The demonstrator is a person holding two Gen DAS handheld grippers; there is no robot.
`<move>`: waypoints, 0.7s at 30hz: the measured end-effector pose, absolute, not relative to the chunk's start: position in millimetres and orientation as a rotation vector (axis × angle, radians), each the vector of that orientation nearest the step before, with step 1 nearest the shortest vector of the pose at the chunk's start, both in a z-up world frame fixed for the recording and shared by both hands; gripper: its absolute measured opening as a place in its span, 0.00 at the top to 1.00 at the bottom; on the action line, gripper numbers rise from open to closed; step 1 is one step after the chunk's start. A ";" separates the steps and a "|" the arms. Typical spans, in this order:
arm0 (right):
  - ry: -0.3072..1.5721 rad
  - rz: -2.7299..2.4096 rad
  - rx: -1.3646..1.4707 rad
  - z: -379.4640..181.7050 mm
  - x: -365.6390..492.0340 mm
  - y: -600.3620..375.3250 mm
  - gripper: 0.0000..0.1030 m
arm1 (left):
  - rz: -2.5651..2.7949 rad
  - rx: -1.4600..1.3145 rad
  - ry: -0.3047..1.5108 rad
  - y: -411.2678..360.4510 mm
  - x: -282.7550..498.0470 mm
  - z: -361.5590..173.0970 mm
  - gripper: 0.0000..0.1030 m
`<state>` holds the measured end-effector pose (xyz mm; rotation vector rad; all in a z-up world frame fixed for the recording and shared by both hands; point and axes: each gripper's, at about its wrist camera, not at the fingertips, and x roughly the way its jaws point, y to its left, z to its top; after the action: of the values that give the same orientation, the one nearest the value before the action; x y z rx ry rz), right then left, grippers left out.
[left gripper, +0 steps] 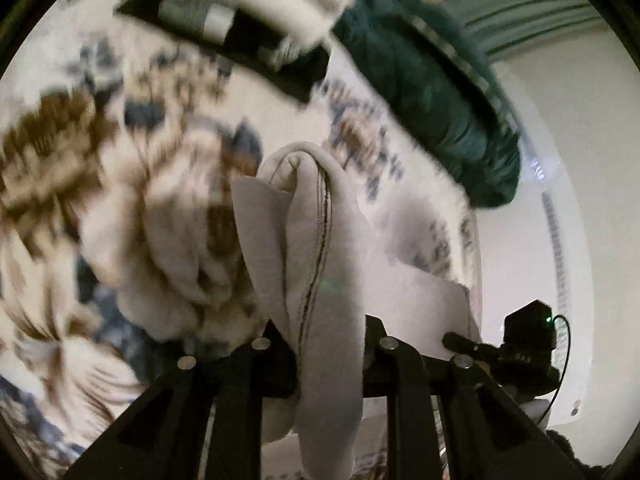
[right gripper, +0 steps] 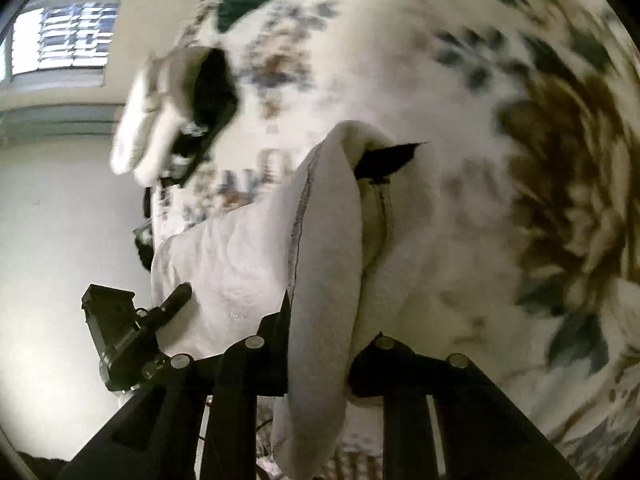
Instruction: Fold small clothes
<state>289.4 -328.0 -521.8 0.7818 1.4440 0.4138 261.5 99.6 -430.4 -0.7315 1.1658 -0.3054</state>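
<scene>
over the floral bedspread [left gripper: 60,152], the left gripper [left gripper: 324,344] and right gripper [right gripper: 320,340] each pinch the grey garment [left gripper: 316,240], stretched between them.

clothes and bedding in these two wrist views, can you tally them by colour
Pale grey garment, clamped by left gripper and right gripper: 1
Black-and-white folded clothes pile: 1
Dark green pillow: 1
Floral bedspread: 1
Total: 4
</scene>
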 end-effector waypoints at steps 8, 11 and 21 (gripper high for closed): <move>1.299 0.486 0.715 -402.8 379.2 -244.4 0.80 | -0.323 -0.709 1.013 191.5 354.0 -327.9 0.84; 1.231 0.509 0.693 -366.3 433.7 -197.1 0.80 | -0.323 -0.676 0.977 231.9 408.6 -300.0 0.84; 1.164 0.520 0.683 -358.1 635.0 -56.8 0.80 | -0.237 -0.575 0.999 335.3 590.4 -298.5 0.81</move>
<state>635.0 -56.8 -358.1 0.6828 1.1642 0.5205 590.4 335.3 -298.5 -0.5748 0.9988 -0.2372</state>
